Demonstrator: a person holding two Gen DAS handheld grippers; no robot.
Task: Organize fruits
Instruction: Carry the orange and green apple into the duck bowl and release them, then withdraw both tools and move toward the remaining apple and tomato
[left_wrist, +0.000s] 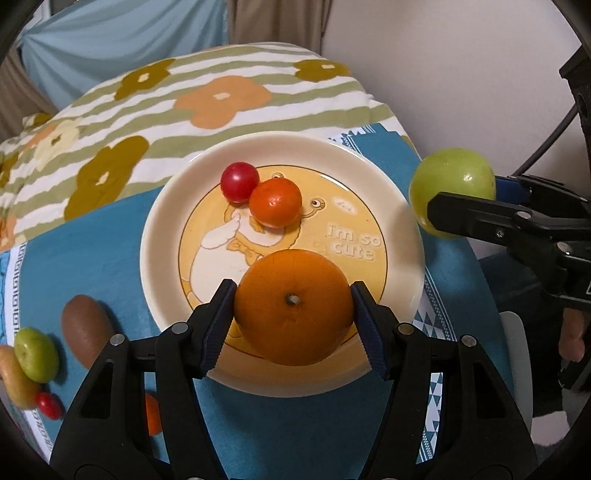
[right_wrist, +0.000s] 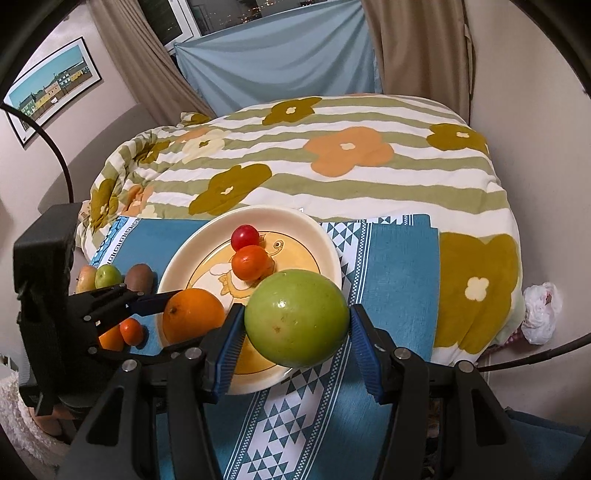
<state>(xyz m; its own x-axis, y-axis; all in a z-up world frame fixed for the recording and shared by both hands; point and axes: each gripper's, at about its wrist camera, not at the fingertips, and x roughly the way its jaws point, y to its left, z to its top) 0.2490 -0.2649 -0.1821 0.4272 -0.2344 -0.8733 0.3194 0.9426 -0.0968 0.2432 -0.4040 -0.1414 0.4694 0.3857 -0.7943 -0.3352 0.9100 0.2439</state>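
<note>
plate: glossy glaze, likely ceramic | orange: matt, dimpled | blue cloth: woven, matt

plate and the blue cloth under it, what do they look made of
Plate: probably glazed ceramic, possibly melamine; glossy cream rim, printed cartoon under a smooth sheen. Blue cloth: woven fabric, matte, with a white geometric band and soft folds.

A flowered striped quilt lies behind a blue patterned cloth; a framed picture hangs left.
</note>
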